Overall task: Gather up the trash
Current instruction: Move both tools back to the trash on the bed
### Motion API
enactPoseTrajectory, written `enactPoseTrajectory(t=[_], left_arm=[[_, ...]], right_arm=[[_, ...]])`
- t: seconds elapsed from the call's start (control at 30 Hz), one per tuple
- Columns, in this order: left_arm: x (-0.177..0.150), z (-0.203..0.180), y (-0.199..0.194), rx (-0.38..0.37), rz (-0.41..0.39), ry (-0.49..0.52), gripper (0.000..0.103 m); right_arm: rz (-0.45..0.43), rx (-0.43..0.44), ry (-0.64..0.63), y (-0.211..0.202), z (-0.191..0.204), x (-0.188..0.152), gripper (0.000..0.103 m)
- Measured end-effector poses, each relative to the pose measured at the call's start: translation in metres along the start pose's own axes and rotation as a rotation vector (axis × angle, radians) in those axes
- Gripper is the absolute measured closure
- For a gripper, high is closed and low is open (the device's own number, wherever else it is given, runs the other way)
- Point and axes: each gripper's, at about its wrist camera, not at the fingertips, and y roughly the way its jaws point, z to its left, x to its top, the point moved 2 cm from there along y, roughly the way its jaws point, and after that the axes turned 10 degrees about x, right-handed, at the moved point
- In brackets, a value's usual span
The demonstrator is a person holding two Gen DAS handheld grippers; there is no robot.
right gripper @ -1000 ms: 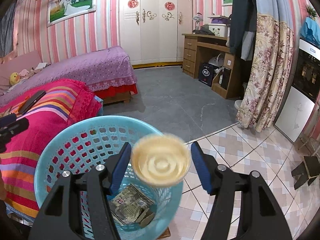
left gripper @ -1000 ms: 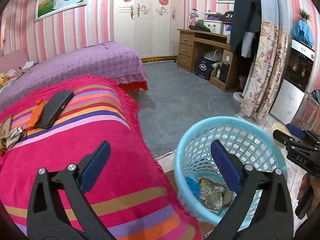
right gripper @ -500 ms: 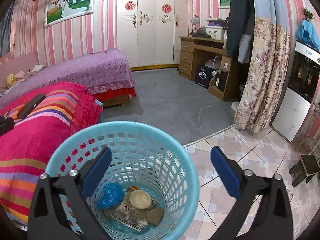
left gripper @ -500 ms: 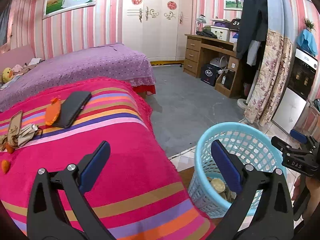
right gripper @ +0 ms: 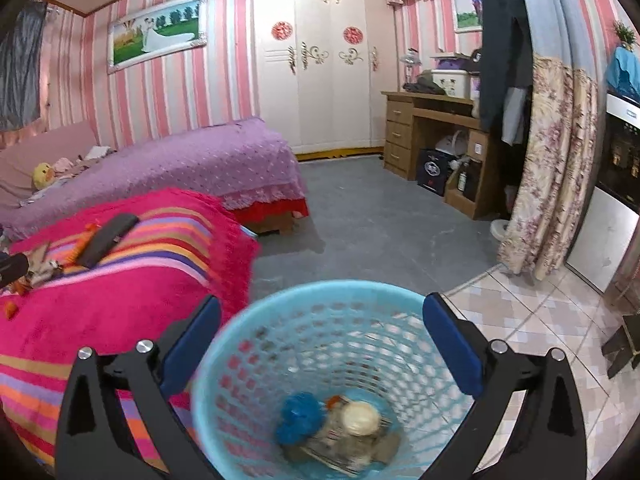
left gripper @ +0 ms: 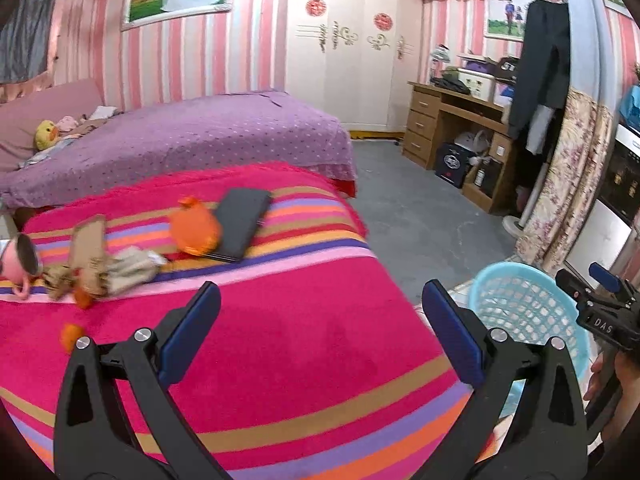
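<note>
A light blue mesh basket (right gripper: 320,364) stands on the floor beside the striped pink blanket (left gripper: 280,344); it also shows in the left wrist view (left gripper: 524,304). It holds a cream round lid (right gripper: 360,419), a blue crumpled piece (right gripper: 299,416) and wrappers. My right gripper (right gripper: 322,344) is open and empty above the basket. My left gripper (left gripper: 320,332) is open and empty over the blanket. Crumpled paper trash (left gripper: 100,266), orange peel bits (left gripper: 70,336) and an orange object (left gripper: 195,230) lie on the blanket at left.
A black phone (left gripper: 242,228) lies next to the orange object. A pink mug (left gripper: 18,260) is at the left edge. A purple bed (left gripper: 180,140), a wooden desk (left gripper: 452,120), a floral curtain (left gripper: 568,184) and a white wardrobe (left gripper: 348,52) surround the grey floor.
My right gripper opened and dropped the cream lid into the basket. My left gripper swung left from the basket toward the trash on the blanket.
</note>
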Motion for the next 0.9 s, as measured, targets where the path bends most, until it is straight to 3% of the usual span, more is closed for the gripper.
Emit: enactPoseTrajectory(t=[0.2,0.43,0.73,0.9], left_arm=[[0.008,0.067,0.001,0.076,0.001,-0.023,0.006],[-0.007,0.142,0.018,0.164,0.023,-0.078,0.006],[-0.023,0.214,0.036,0.195,0.077,-0.165,0.006],[-0.033,0.241,0.041,0.214,0.101,-0.194,0.006]], right_arm=[[-0.008,0.069,-0.01,0.016,0.059,0.011,0.005],[0.006,0.151,-0.067,0.036,0.14,0.015,0.005],[0.027,0.216,-0.106,0.064,0.219,0.01,0.005],[0.041,0.218,-0.124,0.083,0.244,0.005,0.005]])
